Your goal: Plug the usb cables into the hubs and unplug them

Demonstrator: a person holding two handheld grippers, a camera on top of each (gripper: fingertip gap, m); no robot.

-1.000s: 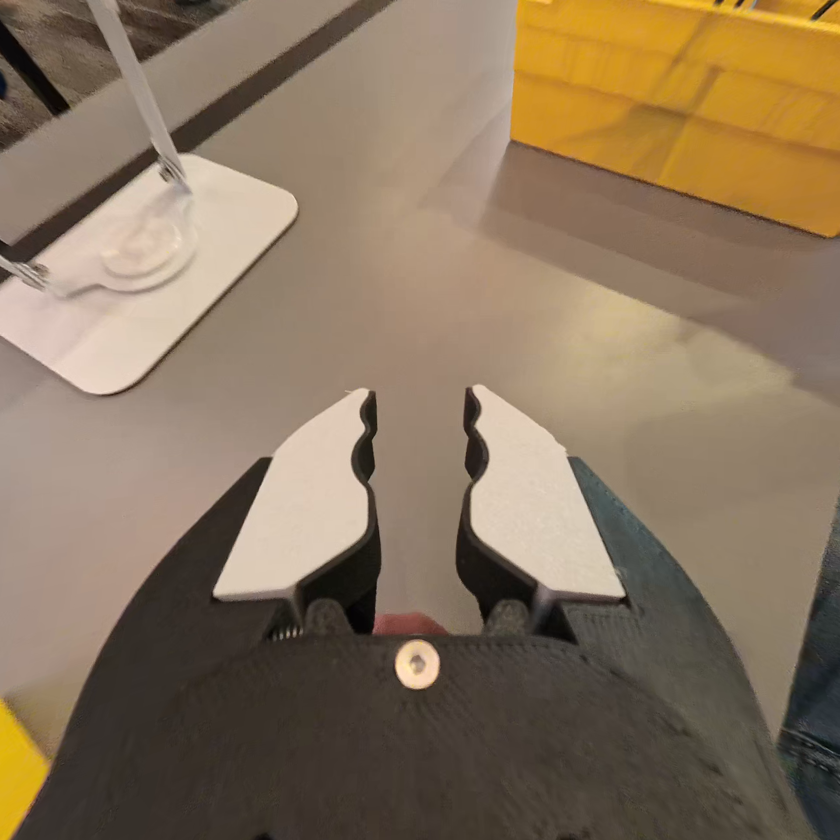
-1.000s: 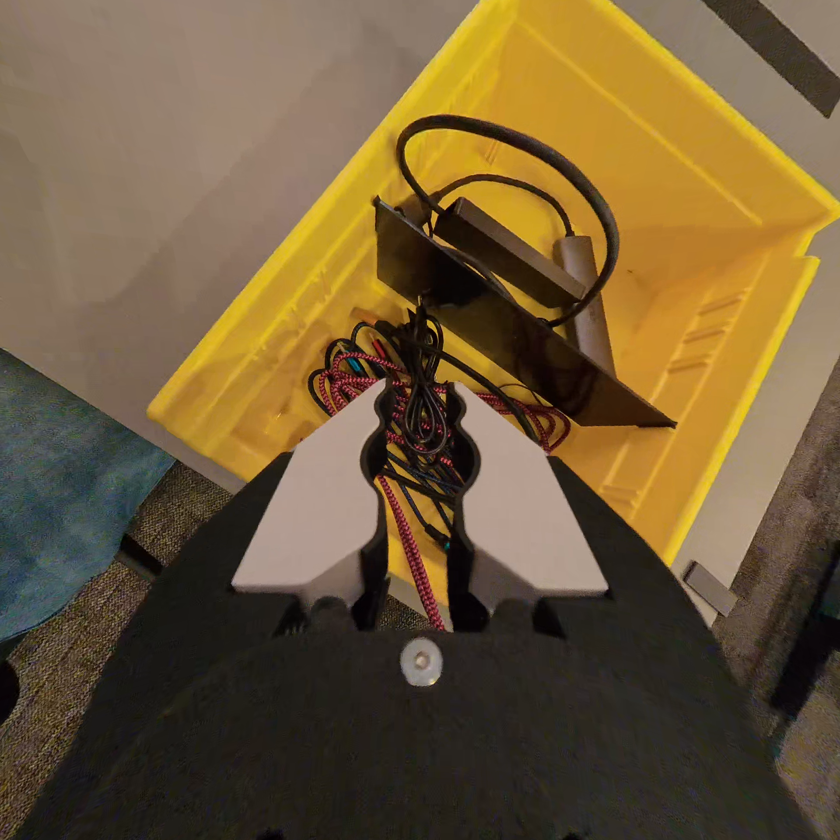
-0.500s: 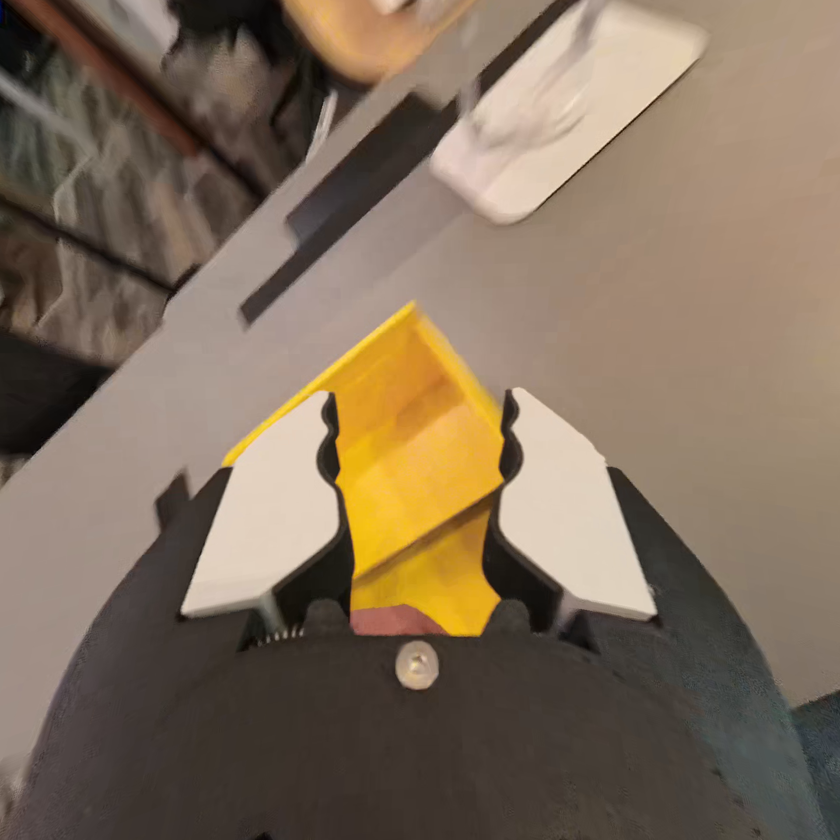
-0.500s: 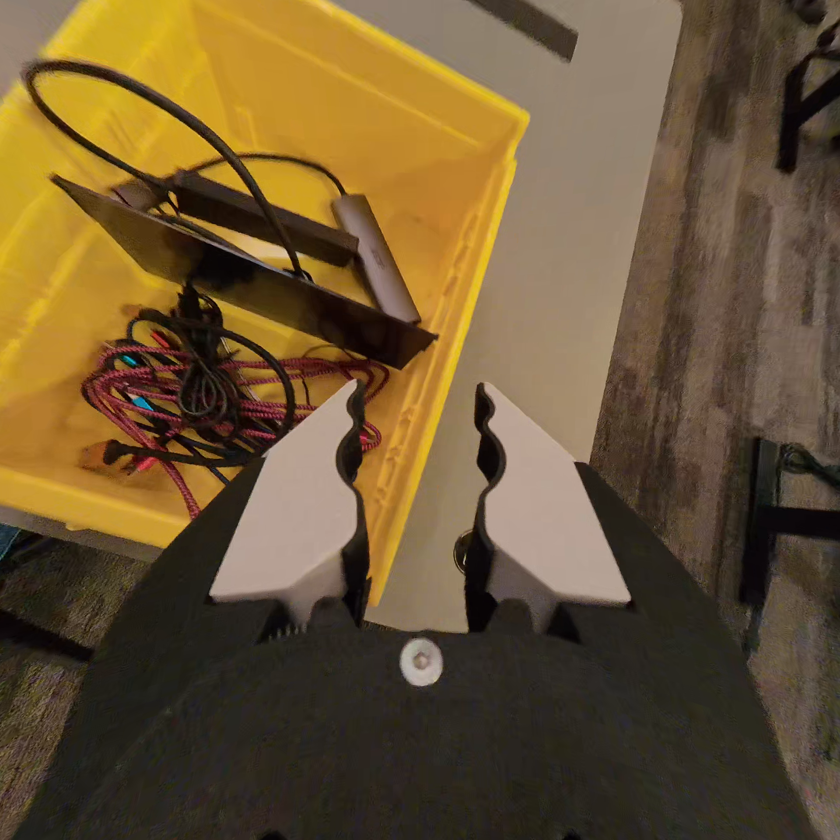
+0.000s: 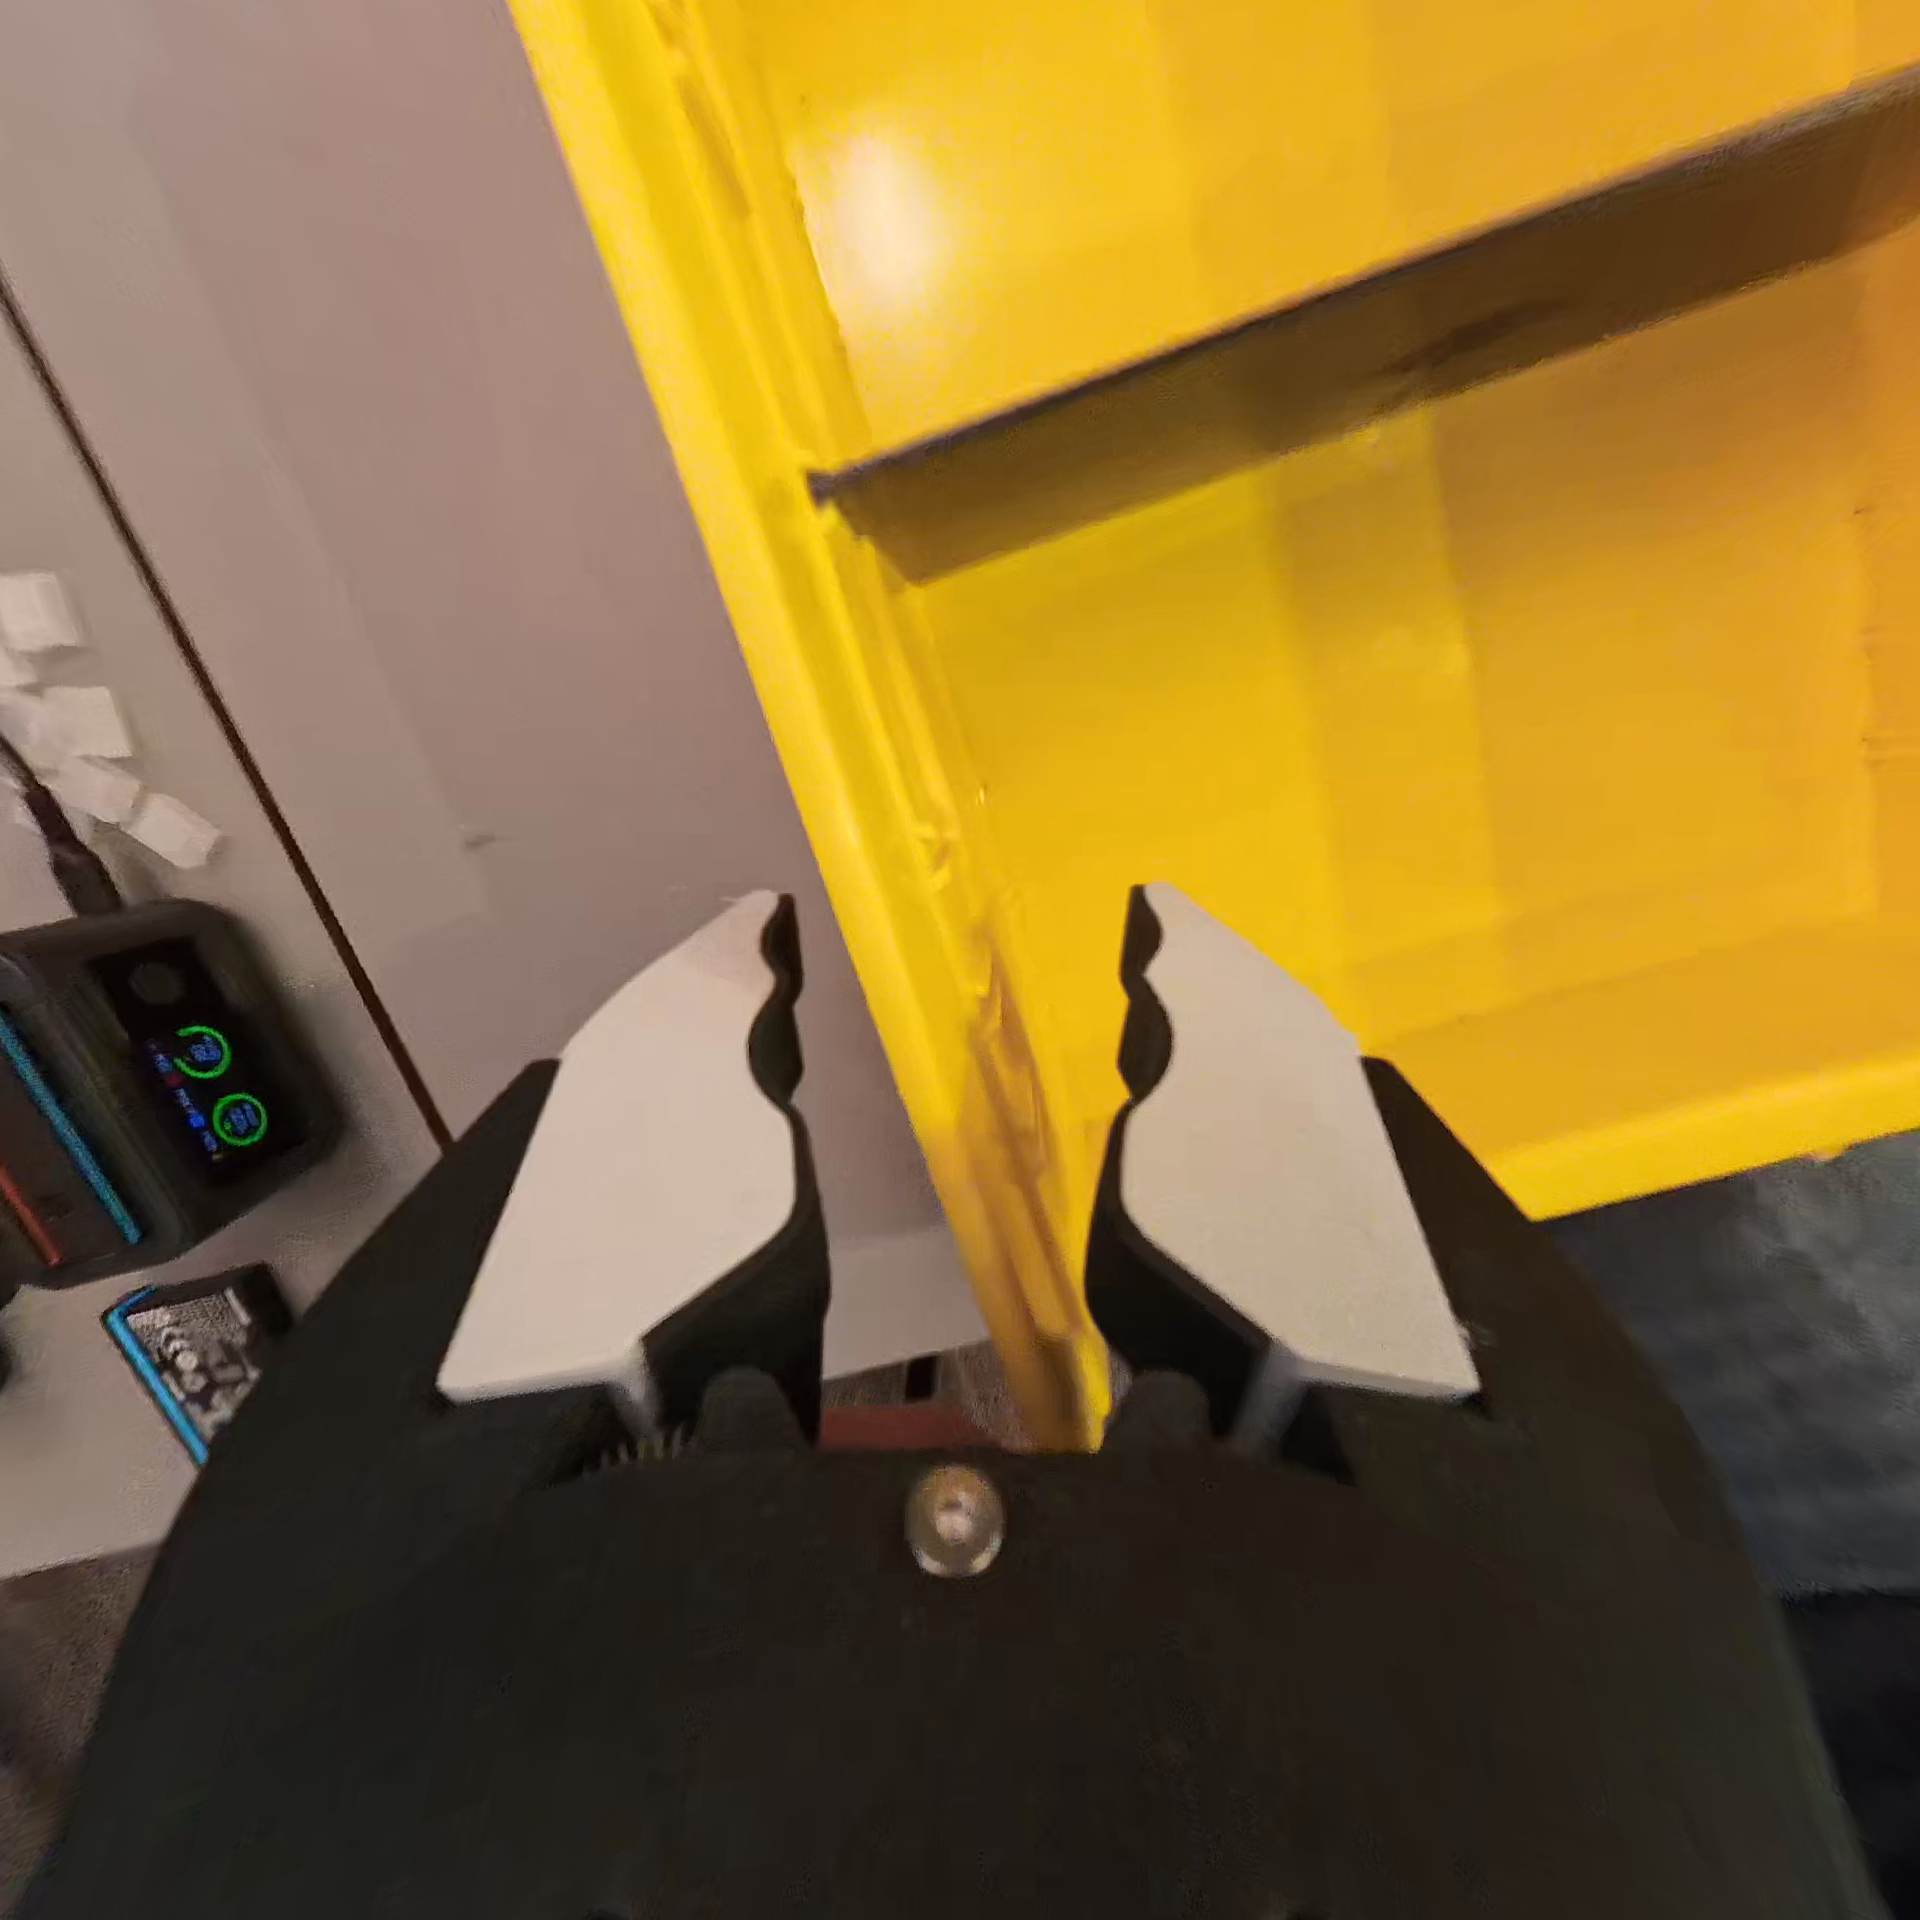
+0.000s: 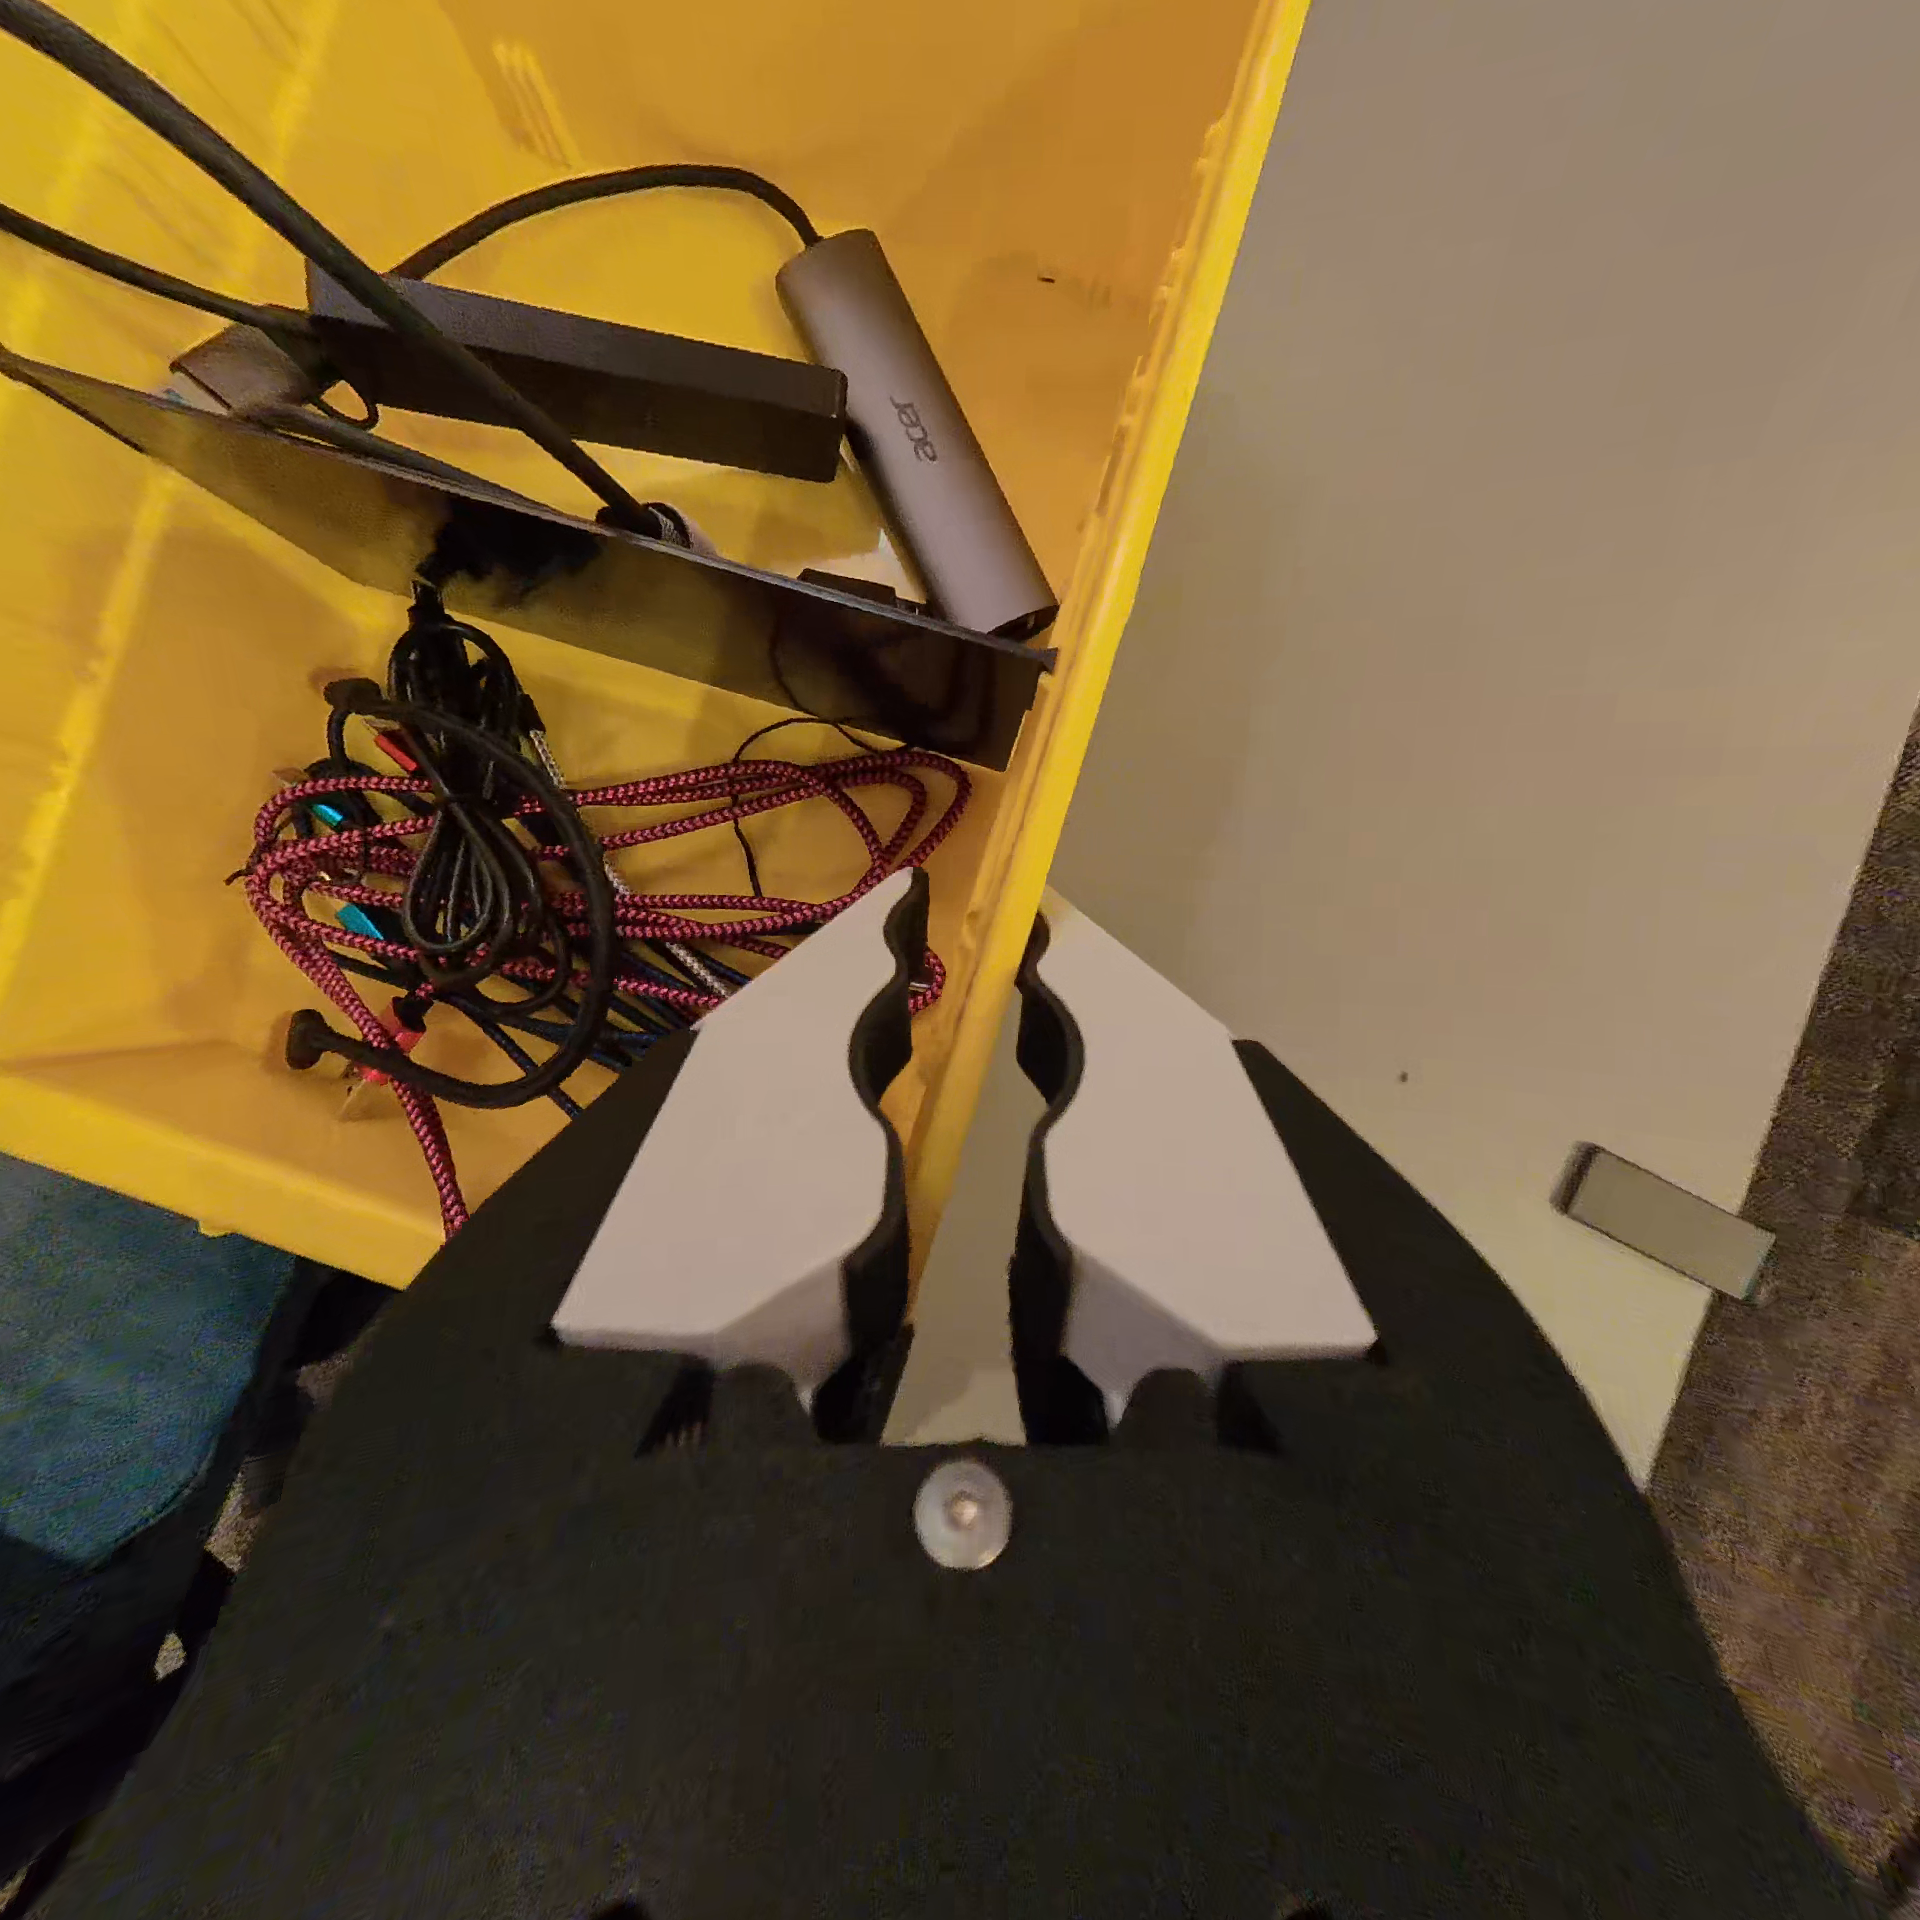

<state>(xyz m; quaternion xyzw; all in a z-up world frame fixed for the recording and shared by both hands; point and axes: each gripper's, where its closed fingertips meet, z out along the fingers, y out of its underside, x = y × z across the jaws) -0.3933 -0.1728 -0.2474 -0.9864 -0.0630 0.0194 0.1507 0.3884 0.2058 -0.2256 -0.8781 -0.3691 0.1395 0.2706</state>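
A yellow bin [image 6: 1132, 582] holds a black hub [image 6: 582, 384], a grey hub [image 6: 914, 436] with a black lead, and a tangle of red-braided and black USB cables [image 6: 499, 862], below a black divider plate [image 6: 623, 603]. My right gripper [image 6: 977, 909] has one finger inside and one outside the bin's right wall, and its jaws are closed narrowly on the rim. My left gripper [image 5: 956, 925] is open and straddles the bin's left wall [image 5: 862, 727] with a wide gap. The divider [image 5: 1351, 364] shows there too; hubs and cables are out of that view.
The bin stands on a grey table [image 6: 1507, 520] near its front edge. A small grey metal piece [image 6: 1662, 1236] is at the table's right edge. Left of the bin lie a black device with a lit screen [image 5: 177, 1091], a blue-edged box [image 5: 187, 1361] and white paper bits [image 5: 62, 707]. There is about 85 centimeters between the tips of the two grippers.
My left gripper swung from the bare table to the bin's left wall and opened wider. My right gripper moved from over the cables to the right wall and narrowed on it.
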